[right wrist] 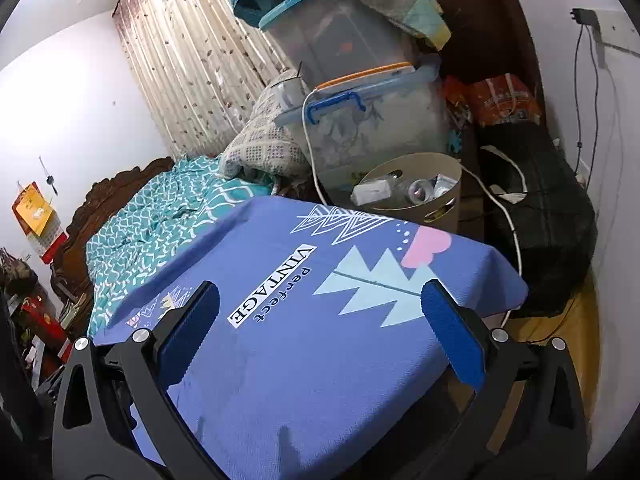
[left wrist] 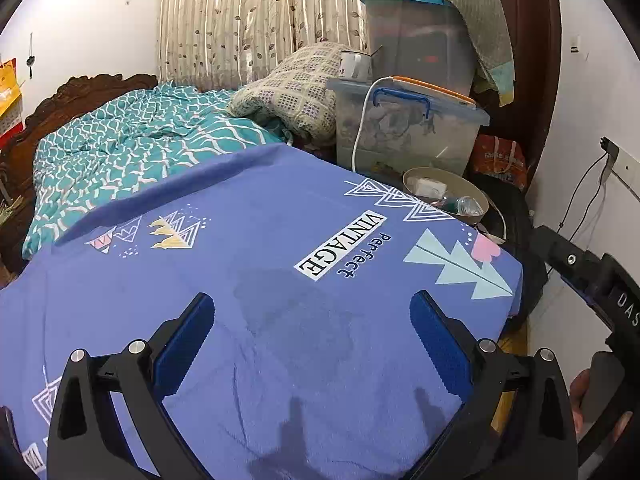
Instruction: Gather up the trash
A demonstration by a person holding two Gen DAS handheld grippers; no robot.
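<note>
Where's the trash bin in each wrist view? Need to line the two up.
Left wrist: trash bin right of centre, past the far right corner of the purple cloth, only its rim and contents visible.
Right wrist: trash bin upper centre-right, beyond the cloth's far edge, side wall visible too.
Shared landmark: clear storage box with blue handle, just behind the bin.

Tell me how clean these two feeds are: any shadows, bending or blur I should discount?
Left wrist: sharp; open left gripper casts two finger shadows on the blue cloth; fisheye bends the curtain. Right wrist: tilted; open right gripper casts shadows too; trash bin contents readable; corners black.
</note>
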